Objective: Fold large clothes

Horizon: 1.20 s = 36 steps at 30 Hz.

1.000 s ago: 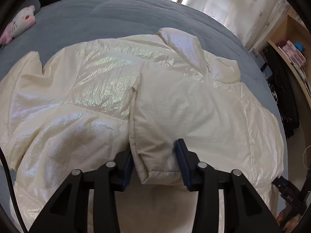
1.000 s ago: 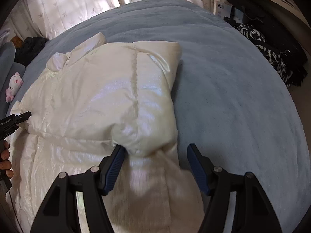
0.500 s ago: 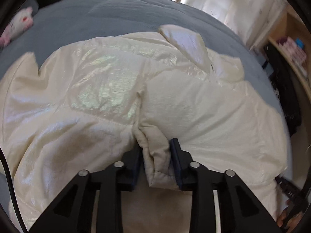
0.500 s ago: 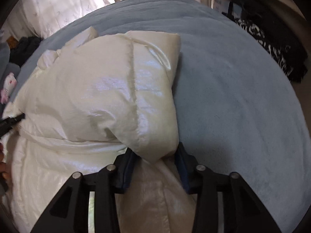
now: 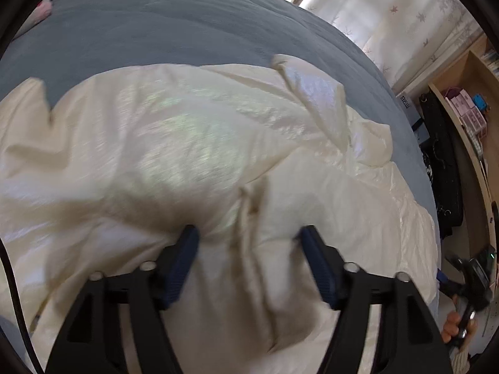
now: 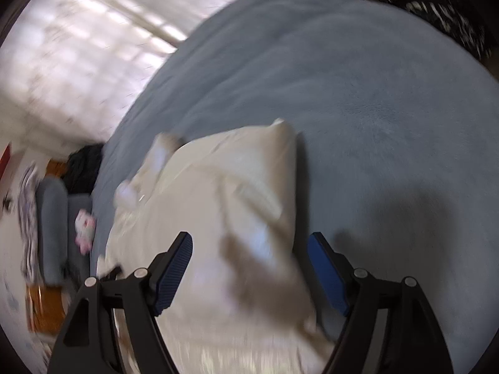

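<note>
Left wrist view – left gripper (image 5: 248, 244) just opening wide over puffy, shiny cream jacket (image 5: 174, 143), right gripper (image 6: 249, 247) likewise opening – gripping nothing, fuzzy grey bed (image 6: 374, 99) lying beneath.

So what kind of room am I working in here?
Most likely a bedroom: the cream puffer jacket lies on a bed with a grey-blue blanket, sheer curtains cover a window behind it, and a plush toy sits at the bedside.
</note>
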Each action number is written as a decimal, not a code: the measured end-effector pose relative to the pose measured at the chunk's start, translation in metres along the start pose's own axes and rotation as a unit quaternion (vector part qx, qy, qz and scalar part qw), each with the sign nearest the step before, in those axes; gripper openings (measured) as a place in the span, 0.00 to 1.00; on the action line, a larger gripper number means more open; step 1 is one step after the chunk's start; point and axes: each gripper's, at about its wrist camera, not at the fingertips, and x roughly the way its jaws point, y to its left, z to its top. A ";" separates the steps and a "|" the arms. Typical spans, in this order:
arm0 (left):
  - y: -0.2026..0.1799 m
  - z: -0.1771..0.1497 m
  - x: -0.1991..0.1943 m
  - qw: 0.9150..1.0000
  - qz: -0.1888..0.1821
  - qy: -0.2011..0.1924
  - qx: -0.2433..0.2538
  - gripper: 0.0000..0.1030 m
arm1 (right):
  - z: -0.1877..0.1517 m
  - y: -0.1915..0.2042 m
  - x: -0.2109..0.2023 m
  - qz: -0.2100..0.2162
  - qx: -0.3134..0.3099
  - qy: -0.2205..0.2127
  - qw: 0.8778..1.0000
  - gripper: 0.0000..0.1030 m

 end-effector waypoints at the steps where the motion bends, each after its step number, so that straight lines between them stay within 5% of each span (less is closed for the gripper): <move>1: -0.005 0.003 0.004 1.000 -0.004 -0.001 0.003 0.70 | 0.006 -0.002 0.009 -0.002 0.010 0.003 1.000 0.75; 6: -0.025 0.012 0.019 1.000 0.003 -0.002 0.029 0.66 | 0.015 -0.010 0.041 0.008 0.049 -0.001 0.999 0.74; 7: -0.030 0.013 0.019 0.999 0.008 -0.008 0.040 0.49 | 0.015 -0.012 0.044 0.010 0.055 -0.004 0.998 0.74; 9: -0.042 0.014 0.018 0.997 0.028 -0.023 0.075 0.28 | 0.019 -0.003 0.048 0.000 0.027 -0.013 1.000 0.43; 10: -0.046 0.014 0.015 0.995 0.036 -0.033 0.092 0.20 | 0.019 0.004 0.045 -0.012 0.010 -0.017 1.000 0.40; 14: -0.045 0.006 0.011 0.990 0.049 -0.058 0.116 0.20 | 0.022 0.039 0.041 -0.070 -0.080 -0.076 0.991 0.30; 16: -0.039 -0.001 0.019 0.990 0.057 -0.047 0.118 0.26 | 0.015 0.033 0.063 -0.132 -0.092 -0.053 0.985 0.40; 17: -0.037 -0.003 0.021 0.991 0.056 -0.046 0.114 0.27 | 0.015 0.031 0.067 -0.145 -0.093 -0.052 0.984 0.54; 22: -0.038 -0.003 -0.003 0.988 0.079 -0.058 0.116 0.33 | 0.010 0.043 0.048 -0.157 -0.077 -0.062 0.983 0.58; 26: -0.041 -0.008 -0.040 0.976 0.116 -0.123 0.134 0.33 | -0.011 0.060 0.008 -0.187 -0.133 -0.114 0.966 0.58; 30: -0.052 -0.013 -0.071 0.969 0.105 -0.181 0.132 0.33 | -0.042 0.097 -0.009 -0.157 -0.184 -0.138 0.960 0.58; 36: -0.087 -0.021 -0.034 0.989 0.057 -0.111 0.084 0.33 | -0.078 0.156 0.042 -0.112 -0.235 -0.087 0.962 0.58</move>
